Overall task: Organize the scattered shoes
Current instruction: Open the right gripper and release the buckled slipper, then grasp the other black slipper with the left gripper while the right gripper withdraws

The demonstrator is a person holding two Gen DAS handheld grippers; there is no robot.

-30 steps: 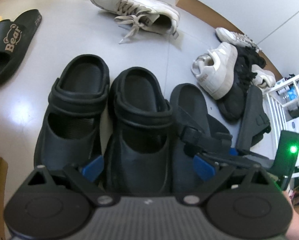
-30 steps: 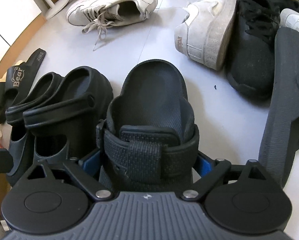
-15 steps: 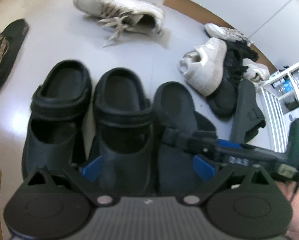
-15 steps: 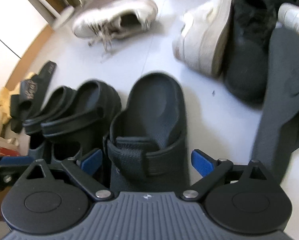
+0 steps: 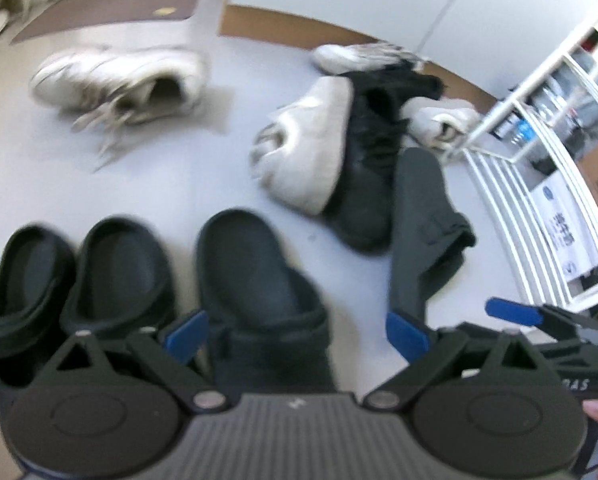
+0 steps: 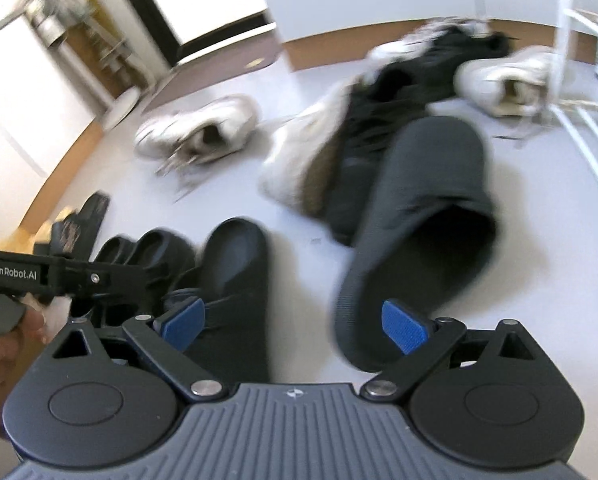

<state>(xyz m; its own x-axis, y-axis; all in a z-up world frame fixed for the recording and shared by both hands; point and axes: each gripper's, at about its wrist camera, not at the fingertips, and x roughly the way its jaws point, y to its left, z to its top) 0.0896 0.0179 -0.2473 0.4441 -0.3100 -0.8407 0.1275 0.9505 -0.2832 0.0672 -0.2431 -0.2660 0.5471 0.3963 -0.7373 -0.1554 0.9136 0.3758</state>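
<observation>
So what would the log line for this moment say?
left gripper: open over strapped slide | right gripper: open, empty | black clogs: paired | matching slide: tilted, unplaced

Your left claw [image 5: 297, 334] stands open over the black strap sandal [image 5: 259, 280]; two black clogs [image 5: 75, 280] sit at nine o'clock, its overturned mate [image 5: 423, 232] at two o'clock.

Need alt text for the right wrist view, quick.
Open jaws of the right gripper face a dark strapped sandal flat on the grey floor, its mate propped tilted to the right. Black clogs sit left; sneakers lie blurred beyond.
</observation>
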